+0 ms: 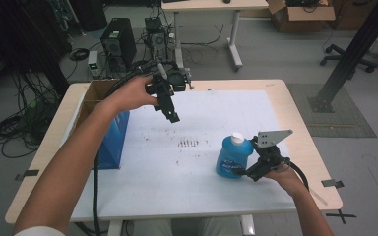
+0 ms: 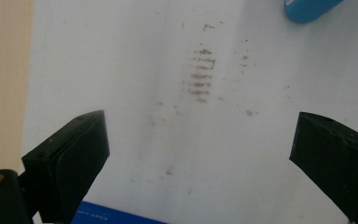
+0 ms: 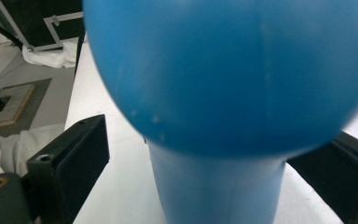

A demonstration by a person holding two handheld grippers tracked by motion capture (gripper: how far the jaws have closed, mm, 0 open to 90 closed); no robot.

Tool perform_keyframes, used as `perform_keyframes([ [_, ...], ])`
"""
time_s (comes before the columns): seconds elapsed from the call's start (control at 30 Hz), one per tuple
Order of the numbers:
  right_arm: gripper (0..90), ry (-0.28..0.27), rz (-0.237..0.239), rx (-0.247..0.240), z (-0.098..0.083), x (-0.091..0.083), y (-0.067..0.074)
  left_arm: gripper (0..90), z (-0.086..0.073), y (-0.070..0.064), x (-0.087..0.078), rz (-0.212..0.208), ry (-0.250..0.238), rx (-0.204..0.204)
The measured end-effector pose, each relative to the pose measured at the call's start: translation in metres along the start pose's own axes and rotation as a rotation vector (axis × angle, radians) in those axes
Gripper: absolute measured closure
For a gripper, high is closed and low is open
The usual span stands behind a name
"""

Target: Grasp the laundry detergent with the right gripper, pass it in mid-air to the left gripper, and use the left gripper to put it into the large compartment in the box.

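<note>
A blue bottle (image 1: 233,158) with a white cap stands near the counter's (image 1: 305,147) right edge, on the white sheet (image 1: 202,187). The right gripper (image 1: 254,173) sits at its right side, jaws spread around it; in the right gripper view the bottle (image 3: 223,74) is a blurred blue mass hiding the right jaw's face, so contact cannot be told. The left gripper (image 1: 172,116) hangs above the sheet toward the far edge, jaws wide apart and empty. A blue box (image 1: 112,142) stands near the left edge, partly hidden by the forearm. Brown smudges (image 2: 199,74) mark the sheet.
</note>
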State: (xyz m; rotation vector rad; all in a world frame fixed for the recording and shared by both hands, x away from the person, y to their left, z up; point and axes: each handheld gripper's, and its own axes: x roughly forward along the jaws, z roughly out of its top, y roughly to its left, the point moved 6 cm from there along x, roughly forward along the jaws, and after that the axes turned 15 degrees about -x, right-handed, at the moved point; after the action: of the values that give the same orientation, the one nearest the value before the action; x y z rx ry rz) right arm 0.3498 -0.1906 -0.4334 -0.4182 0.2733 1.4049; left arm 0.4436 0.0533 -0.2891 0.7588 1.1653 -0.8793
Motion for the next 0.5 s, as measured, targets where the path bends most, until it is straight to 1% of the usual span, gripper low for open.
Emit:
perform_keyframes([
  [0.13, 7.8, 0.001, 0.003, -0.006, -0.0003, 0.0022, 0.0011, 4.8, 0.0004, -0.0004, 0.0000, 0.000, 0.002, 0.002],
  [0.27, 10.6, -0.009, 0.002, -0.008, 0.0003, 0.0028, 0.0007, 4.8, 0.0003, -0.0004, -0.0001, 0.001, 0.002, 0.003],
  [0.37, 15.0, -0.020, 0.003, -0.011, 0.0007, 0.0020, 0.0002, 4.8, 0.0000, -0.0001, -0.0003, 0.001, 0.002, 0.002],
  [0.47, 19.6, -0.019, 0.002, -0.023, 0.0007, 0.0022, 0.0008, 4.8, -0.0001, 0.0003, -0.0003, 0.000, 0.001, 0.002],
  [0.5, 19.6, -0.019, 0.002, -0.023, 0.0007, 0.0022, 0.0008, 4.8, -0.0001, 0.0003, -0.0003, 0.000, 0.001, 0.002],
])
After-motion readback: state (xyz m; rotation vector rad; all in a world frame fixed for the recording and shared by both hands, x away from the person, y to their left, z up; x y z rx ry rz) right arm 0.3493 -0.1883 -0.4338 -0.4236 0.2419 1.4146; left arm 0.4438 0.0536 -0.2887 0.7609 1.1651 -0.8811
